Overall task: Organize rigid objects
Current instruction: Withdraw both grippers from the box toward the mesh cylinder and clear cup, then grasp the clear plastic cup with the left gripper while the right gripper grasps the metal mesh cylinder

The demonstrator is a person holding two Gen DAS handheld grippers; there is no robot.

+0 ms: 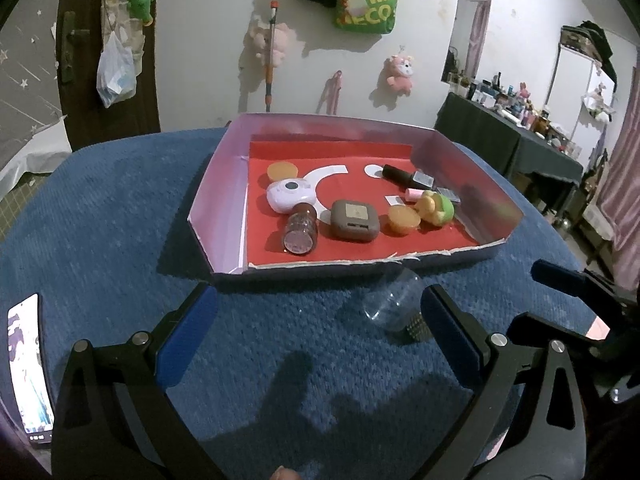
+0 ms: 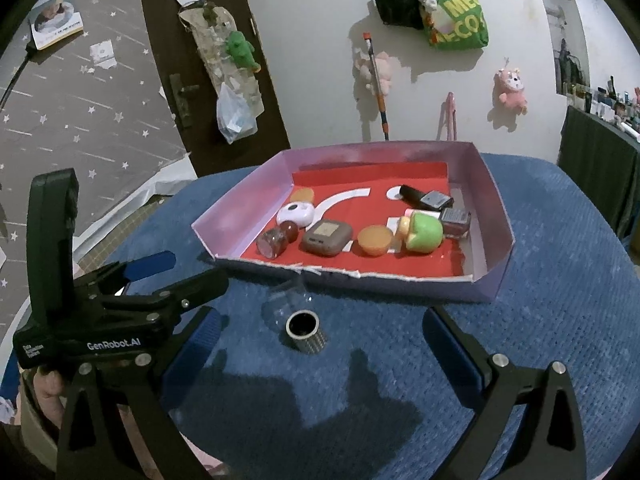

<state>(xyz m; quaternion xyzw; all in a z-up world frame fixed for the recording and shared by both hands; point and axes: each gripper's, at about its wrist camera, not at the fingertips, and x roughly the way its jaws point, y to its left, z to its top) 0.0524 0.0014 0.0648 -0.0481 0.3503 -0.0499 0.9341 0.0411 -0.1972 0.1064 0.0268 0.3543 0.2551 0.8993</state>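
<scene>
A shallow pink box (image 1: pixel 224 168) (image 2: pixel 240 196) with a red floor stands on the blue cloth. In it lie a brown case (image 1: pixel 354 220) (image 2: pixel 326 237), a glitter jar (image 1: pixel 300 229) (image 2: pixel 274 241), a white round device (image 1: pixel 290 195), two orange cups (image 1: pixel 404 219) (image 2: pixel 375 240), a green toy (image 1: pixel 434 206) (image 2: pixel 424 233) and nail polish bottles (image 1: pixel 406 176). A clear bottle with a metallic neck (image 1: pixel 394 306) (image 2: pixel 306 332) lies on the cloth in front of the box. My left gripper (image 1: pixel 320 320) is open, just left of the bottle. My right gripper (image 2: pixel 320 340) is open around it.
A phone (image 1: pixel 28 368) lies at the left edge of the cloth. The left gripper's body (image 2: pixel 100 312) shows at the left of the right wrist view. A dark table with many bottles (image 1: pixel 516 120) stands at the far right. Plush toys hang on the wall.
</scene>
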